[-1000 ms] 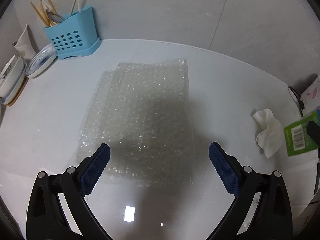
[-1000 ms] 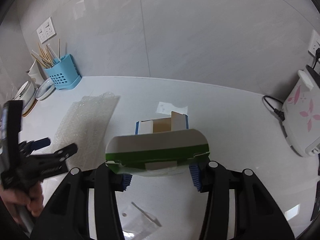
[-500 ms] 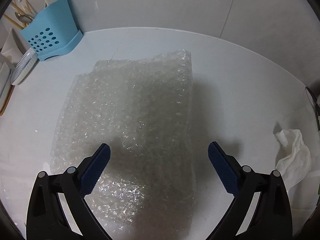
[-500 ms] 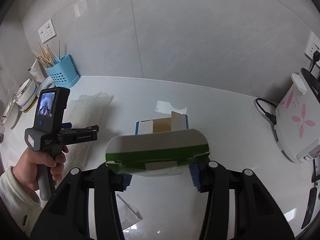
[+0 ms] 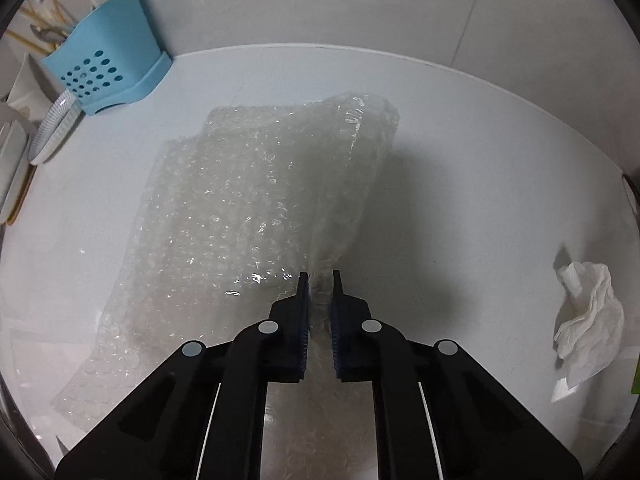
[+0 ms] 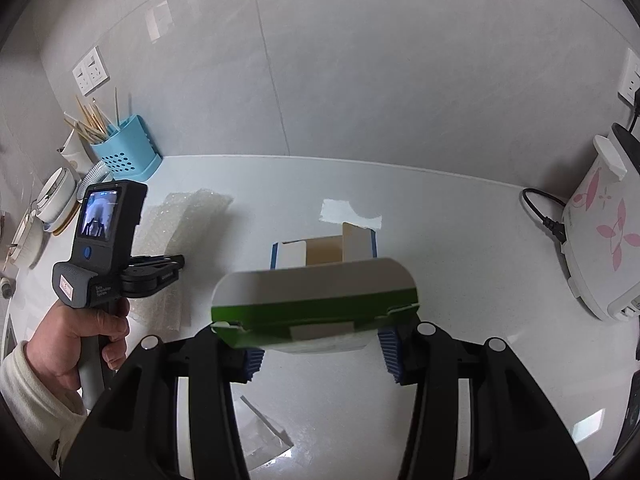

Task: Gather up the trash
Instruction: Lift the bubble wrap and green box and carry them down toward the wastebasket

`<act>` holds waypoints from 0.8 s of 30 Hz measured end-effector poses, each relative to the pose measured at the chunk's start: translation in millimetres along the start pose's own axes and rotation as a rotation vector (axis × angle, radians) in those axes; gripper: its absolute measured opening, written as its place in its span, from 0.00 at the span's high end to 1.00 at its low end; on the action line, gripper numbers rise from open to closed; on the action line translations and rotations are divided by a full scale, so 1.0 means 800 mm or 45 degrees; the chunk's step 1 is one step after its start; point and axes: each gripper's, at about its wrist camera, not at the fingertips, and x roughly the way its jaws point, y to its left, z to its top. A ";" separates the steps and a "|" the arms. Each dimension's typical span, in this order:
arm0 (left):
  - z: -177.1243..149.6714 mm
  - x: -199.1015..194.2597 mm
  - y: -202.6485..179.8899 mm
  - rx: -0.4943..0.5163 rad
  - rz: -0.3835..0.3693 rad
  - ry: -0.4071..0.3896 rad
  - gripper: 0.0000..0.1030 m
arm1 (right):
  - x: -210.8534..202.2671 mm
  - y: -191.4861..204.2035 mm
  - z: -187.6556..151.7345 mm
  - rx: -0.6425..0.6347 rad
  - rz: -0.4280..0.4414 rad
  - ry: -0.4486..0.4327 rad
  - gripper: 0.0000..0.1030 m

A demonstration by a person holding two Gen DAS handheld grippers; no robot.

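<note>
Left gripper (image 5: 319, 280): jaws have just been closing and now pinch a fold of the bubble wrap (image 5: 248, 208) on the counter (image 5: 460, 152). Right gripper (image 6: 320, 350) clamps a green carton (image 6: 316, 300). Risk: the thin pinch may slip when lifted. The sheet's long axis runs from the gripper toward the wall.

One bubble wrap sheet (image 5: 248, 208), one tissue (image 5: 590, 320), two boxes (image 6: 316, 304), two tongs (image 5: 319, 280).

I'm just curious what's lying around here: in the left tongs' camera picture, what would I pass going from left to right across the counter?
Stacked dishes → blue cutlery holder → bubble wrap, pinched by the left tongs → crumpled tissue.
</note>
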 end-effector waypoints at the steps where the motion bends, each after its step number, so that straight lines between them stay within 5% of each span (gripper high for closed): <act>1: 0.000 -0.002 0.002 0.000 0.014 -0.014 0.92 | -0.001 -0.001 0.000 0.006 0.001 -0.001 0.57; 24: -0.059 -0.149 0.024 0.050 -0.100 -0.243 0.92 | -0.050 0.034 -0.025 0.065 -0.037 -0.067 0.57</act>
